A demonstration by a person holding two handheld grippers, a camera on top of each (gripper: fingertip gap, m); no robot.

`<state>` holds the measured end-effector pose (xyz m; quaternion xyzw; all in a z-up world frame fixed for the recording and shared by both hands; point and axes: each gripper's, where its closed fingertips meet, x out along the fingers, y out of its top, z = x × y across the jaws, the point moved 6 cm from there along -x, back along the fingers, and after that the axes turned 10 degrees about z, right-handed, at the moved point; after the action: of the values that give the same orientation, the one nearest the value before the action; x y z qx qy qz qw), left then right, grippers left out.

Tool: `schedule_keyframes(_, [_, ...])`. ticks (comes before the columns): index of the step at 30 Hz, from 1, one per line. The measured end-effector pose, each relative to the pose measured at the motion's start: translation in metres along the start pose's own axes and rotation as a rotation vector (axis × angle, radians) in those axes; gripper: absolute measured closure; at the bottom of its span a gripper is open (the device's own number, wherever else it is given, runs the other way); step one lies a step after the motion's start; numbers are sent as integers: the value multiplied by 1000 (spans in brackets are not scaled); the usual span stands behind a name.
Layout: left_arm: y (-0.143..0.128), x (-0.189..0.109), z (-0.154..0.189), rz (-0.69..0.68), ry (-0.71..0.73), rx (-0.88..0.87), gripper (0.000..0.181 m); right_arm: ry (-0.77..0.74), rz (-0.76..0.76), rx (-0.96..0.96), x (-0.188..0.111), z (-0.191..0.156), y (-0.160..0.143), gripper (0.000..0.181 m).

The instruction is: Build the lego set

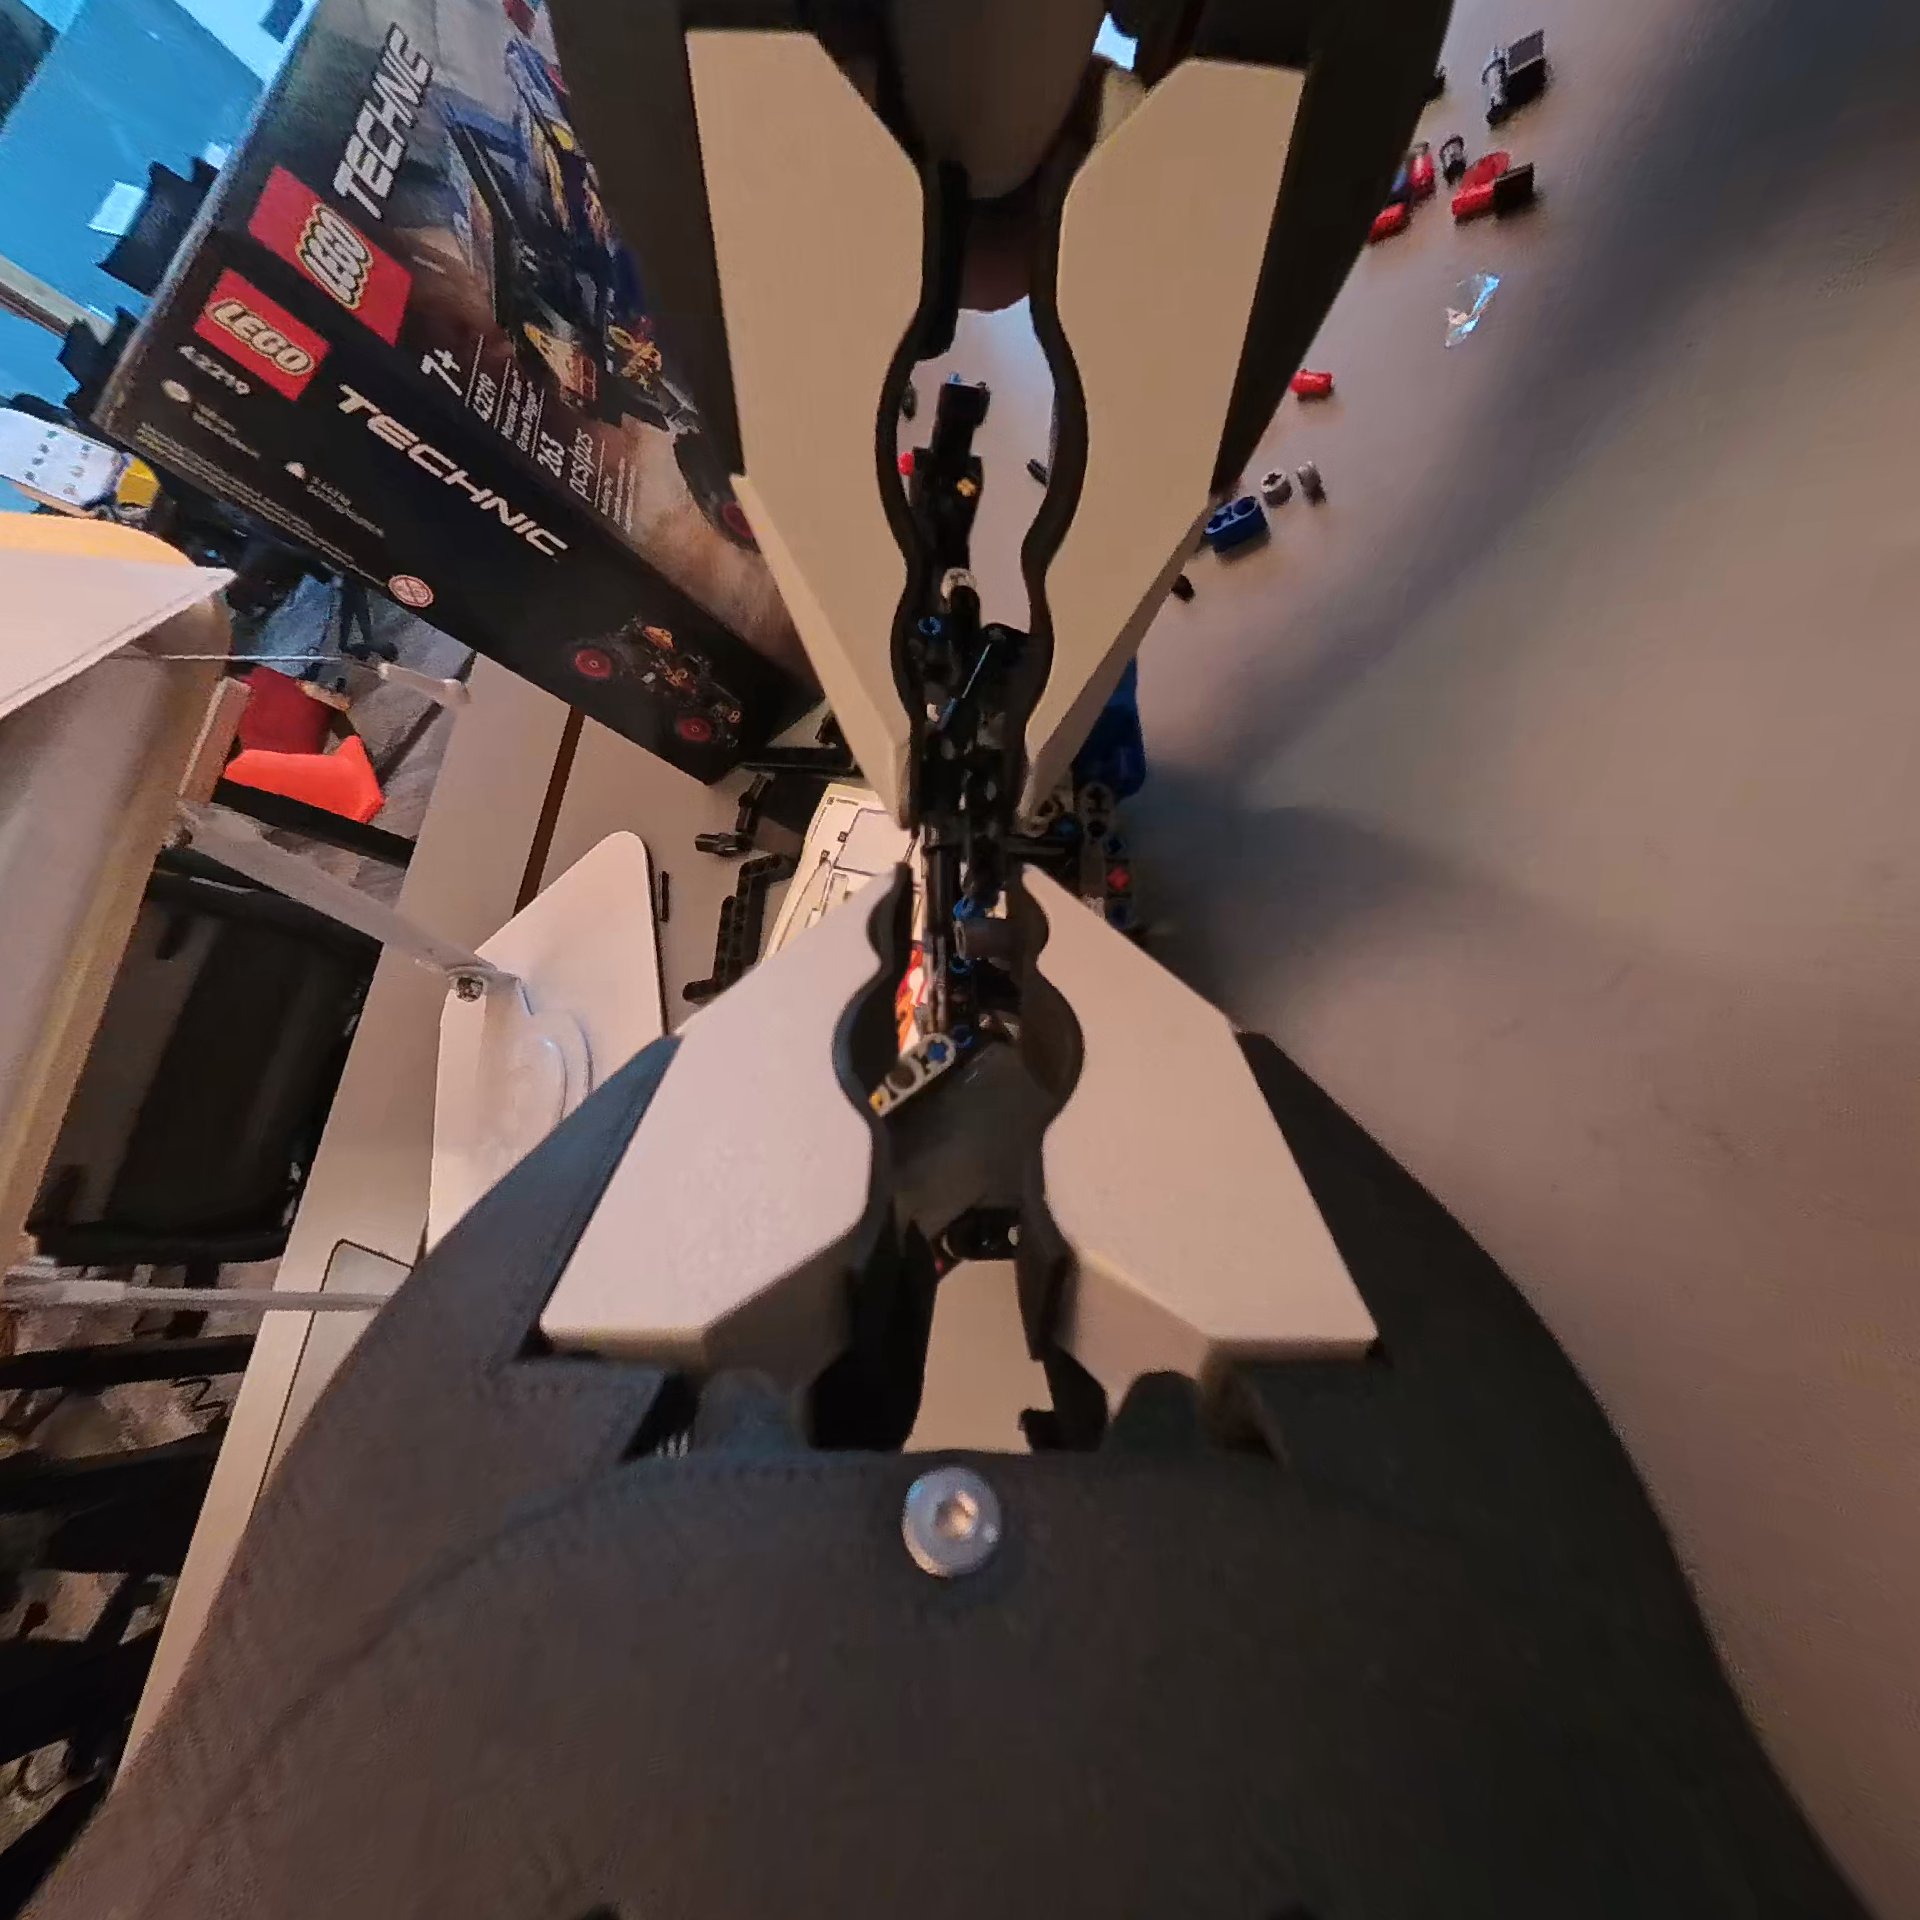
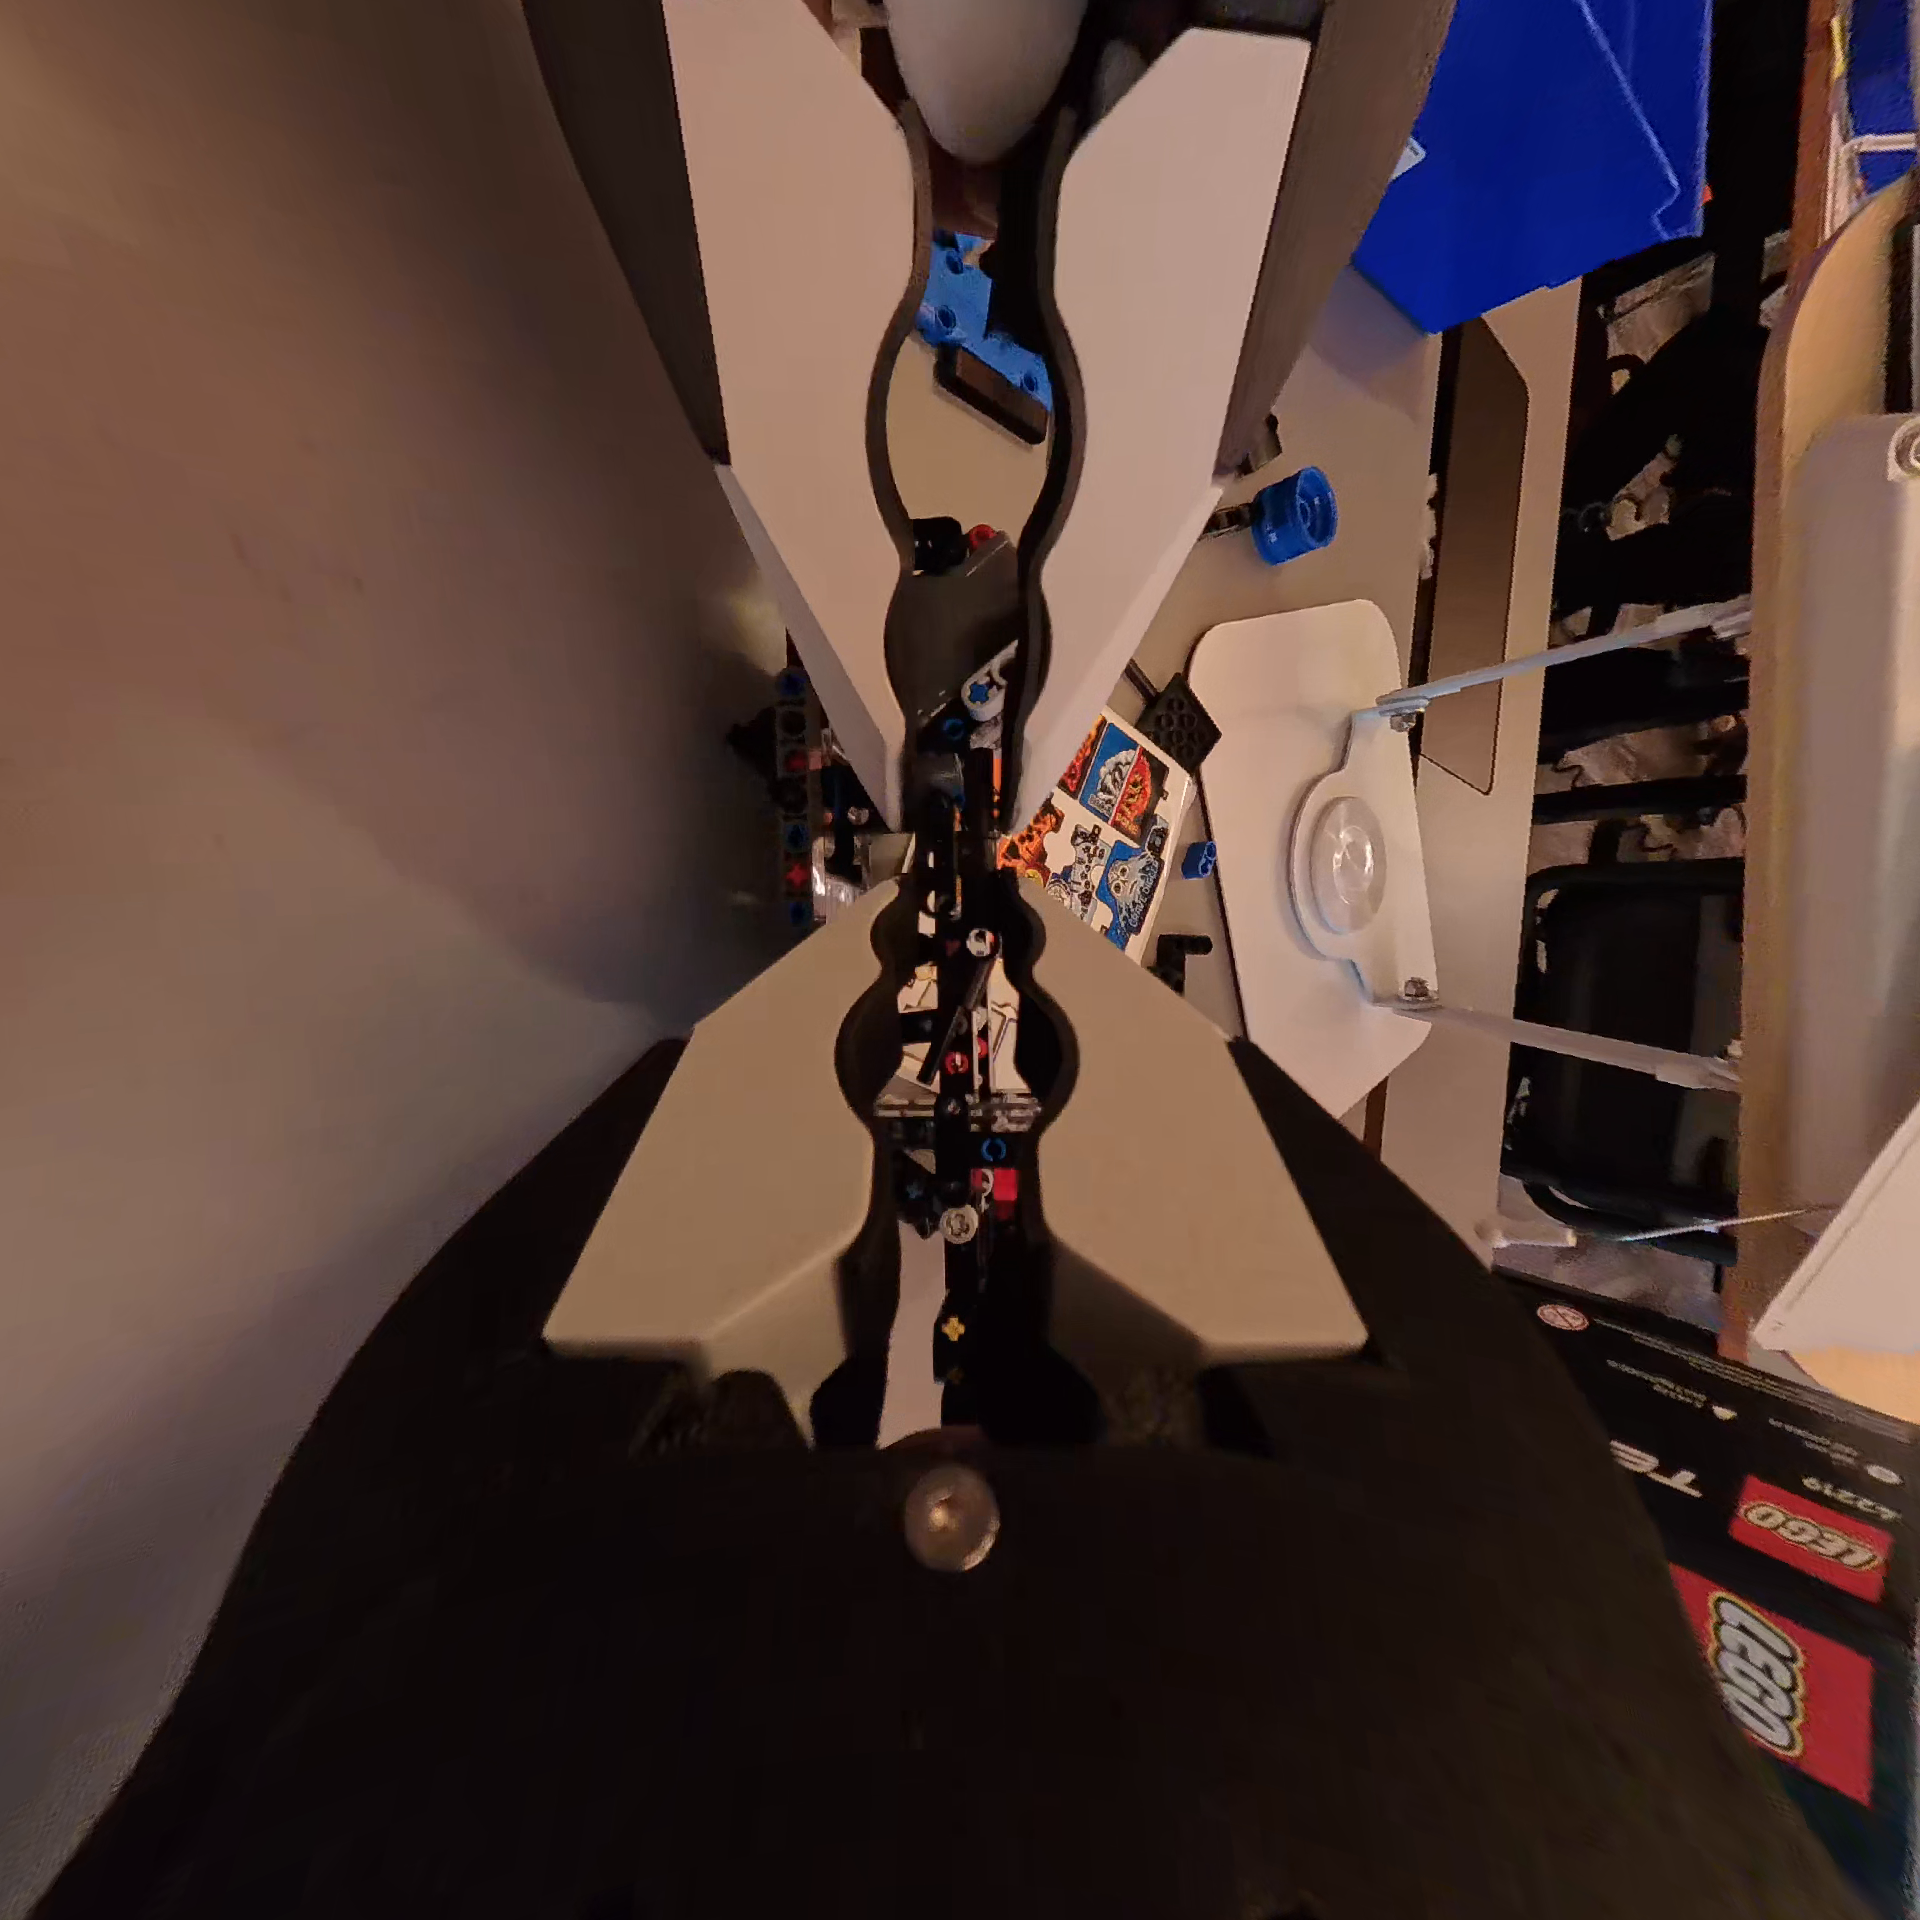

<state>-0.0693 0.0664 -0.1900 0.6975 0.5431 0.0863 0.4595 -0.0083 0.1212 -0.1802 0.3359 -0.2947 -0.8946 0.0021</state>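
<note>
A long, thin black Technic assembly (image 1: 951,727) with blue, red and yellow pins hangs in the air between my two grippers, which face each other tip to tip. My left gripper (image 1: 958,899) is shut on one end, near a dark grey panel part (image 1: 966,1132). My right gripper (image 1: 961,795) comes in from the top of the left wrist view and is shut on the other end. In the right wrist view, my right gripper (image 2: 951,904) clamps the assembly (image 2: 961,1164), and the left gripper (image 2: 951,795) holds it from the top. The fingers hide most of the assembly.
The set's box (image 1: 436,416) stands at the left. Loose red, black and blue parts (image 1: 1486,187) lie on the grey table (image 1: 1558,935). A sticker sheet (image 2: 1112,821), a blue wheel (image 2: 1294,514), black beams (image 1: 738,914) and a white stand (image 2: 1340,862) lie below. The tips of both grippers are at nearly the same place. The blue wheel (image 2: 1294,514) is about equally far from each gripper, around 25 cm.
</note>
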Motion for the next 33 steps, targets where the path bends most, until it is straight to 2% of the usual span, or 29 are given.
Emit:
schedule_keyframes(8, [-3,3,1,-4,22,16,168,-45,-43,-56,3,-2,-1,168])
schedule_keyframes(19, [-12,4,-5,19,27,-65,169,-87,9,-49,5,3,2,164])
schedule_keyframes(27, [-13,7,-10,26,24,-75,169,-115,-1,-46,8,7,-3,166])
schedule_keyframes(33, [-13,9,-12,37,16,-76,169,-120,5,-31,12,6,-5,161])
